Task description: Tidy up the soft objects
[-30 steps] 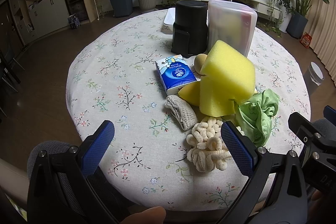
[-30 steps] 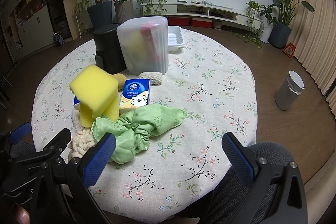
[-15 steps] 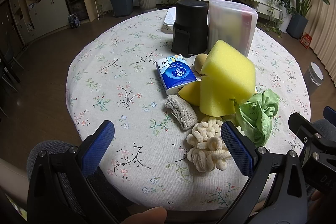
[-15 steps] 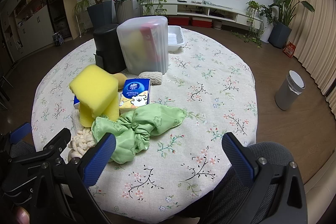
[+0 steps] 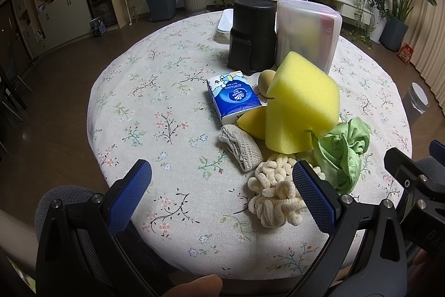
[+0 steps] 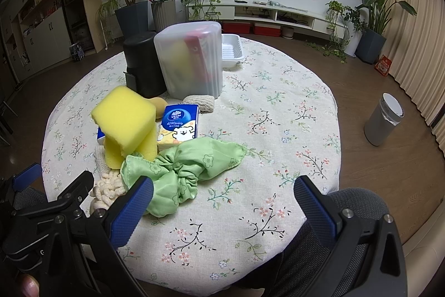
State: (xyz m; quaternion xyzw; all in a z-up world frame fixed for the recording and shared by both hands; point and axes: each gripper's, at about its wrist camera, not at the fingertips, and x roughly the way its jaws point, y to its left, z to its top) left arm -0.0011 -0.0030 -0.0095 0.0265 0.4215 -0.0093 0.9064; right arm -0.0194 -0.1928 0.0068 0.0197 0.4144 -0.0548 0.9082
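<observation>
Looks like basically nothing's sorted yet: the yellow sponge (image 5: 301, 102), green cloth (image 6: 183, 166), cream chenille scrunchie (image 5: 274, 192), knitted pad (image 5: 241, 146) and blue tissue pack (image 5: 233, 99) all sit in one heap mid-frame on the tabletop (image 5: 155, 91). The frosted bin (image 6: 190, 61) toward the top of the frame seems to already have a few bits inside, hard to tell what. Left tongs (image 5: 222, 195) and right tongs (image 6: 222, 203) are both spread wide and empty at the bottom edge, so pretty much all the picking up is left.
</observation>
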